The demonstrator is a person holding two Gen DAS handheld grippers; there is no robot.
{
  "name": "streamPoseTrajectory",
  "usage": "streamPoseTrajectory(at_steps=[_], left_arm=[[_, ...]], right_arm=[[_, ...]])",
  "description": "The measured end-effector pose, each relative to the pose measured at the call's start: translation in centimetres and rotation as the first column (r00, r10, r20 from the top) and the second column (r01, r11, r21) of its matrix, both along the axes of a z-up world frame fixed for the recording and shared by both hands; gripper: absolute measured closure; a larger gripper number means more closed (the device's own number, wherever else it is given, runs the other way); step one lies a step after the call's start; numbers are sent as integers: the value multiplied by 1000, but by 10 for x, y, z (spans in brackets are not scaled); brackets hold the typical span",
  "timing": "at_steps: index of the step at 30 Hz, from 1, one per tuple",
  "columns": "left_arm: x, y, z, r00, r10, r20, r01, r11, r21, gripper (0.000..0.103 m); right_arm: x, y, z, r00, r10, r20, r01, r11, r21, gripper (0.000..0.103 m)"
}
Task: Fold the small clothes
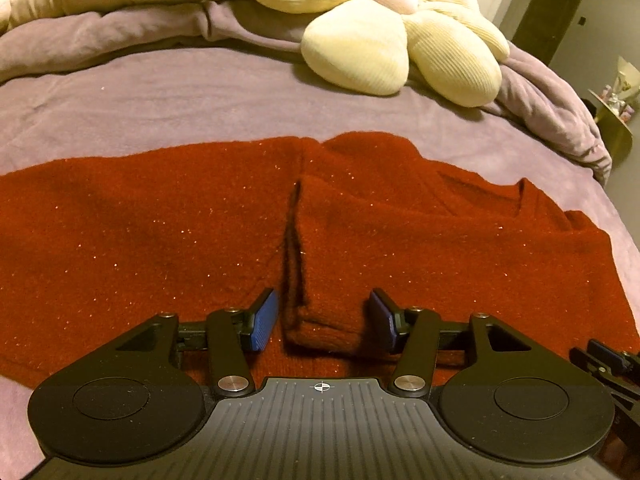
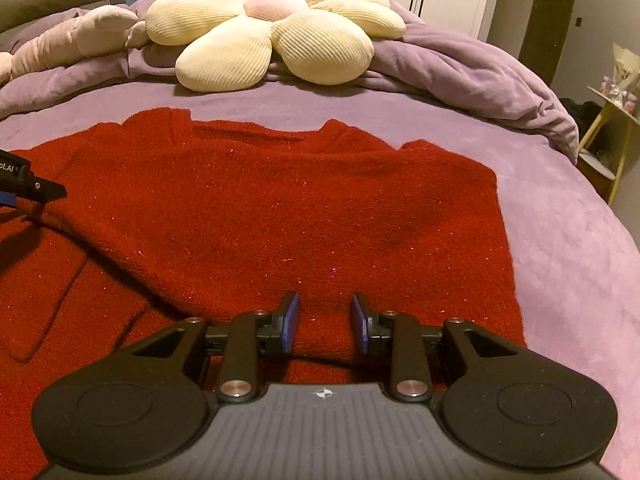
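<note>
On the purple bed (image 1: 168, 92), the red sweater (image 1: 140, 232) lies spread flat, w/ one sleeve (image 1: 320, 312) folded in over the body. Left gripper (image 1: 322, 318) stands half-wide astride the sleeve cuff, pads not pressing; right gripper (image 2: 325, 320) is narrower, open over the hem, holding nothing. Next fold, I'd judge: pinch the hem at 6 o'clock w/ both, lift evenly, carry toward the collar at 12, near the flower pillow (image 2: 276, 28). Keep edges aligned. Both grippers tilt steeply down, side by side.
</note>
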State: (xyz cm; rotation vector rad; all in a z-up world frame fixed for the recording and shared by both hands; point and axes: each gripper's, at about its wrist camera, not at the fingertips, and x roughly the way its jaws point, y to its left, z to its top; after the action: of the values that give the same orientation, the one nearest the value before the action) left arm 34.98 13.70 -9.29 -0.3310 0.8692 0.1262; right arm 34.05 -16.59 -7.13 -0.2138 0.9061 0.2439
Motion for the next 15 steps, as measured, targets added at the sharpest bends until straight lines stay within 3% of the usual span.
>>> streamPoseTrajectory(at_steps=[7, 9, 11, 12, 15], left_arm=[[-7, 10, 3, 1000, 30, -7, -30, 999, -21, 45], [-15, 17, 7, 999, 36, -3, -36, 998, -51, 35], [-30, 27, 12, 999, 38, 13, -36, 993, -108, 10], [-44, 35, 16, 998, 55, 32, -50, 991, -123, 7], [-86, 64, 21, 991, 110, 74, -97, 982, -161, 6]], right_arm=[[6, 6, 3, 997, 52, -63, -55, 998, -38, 73], [9, 5, 6, 992, 83, -91, -87, 995, -41, 73], [8, 3, 14, 987, 110, -115, -115, 993, -37, 73], [4, 0, 21, 986, 112, -120, -115, 993, -19, 73], [-27, -10, 39, 988, 118, -98, -111, 991, 71, 60]])
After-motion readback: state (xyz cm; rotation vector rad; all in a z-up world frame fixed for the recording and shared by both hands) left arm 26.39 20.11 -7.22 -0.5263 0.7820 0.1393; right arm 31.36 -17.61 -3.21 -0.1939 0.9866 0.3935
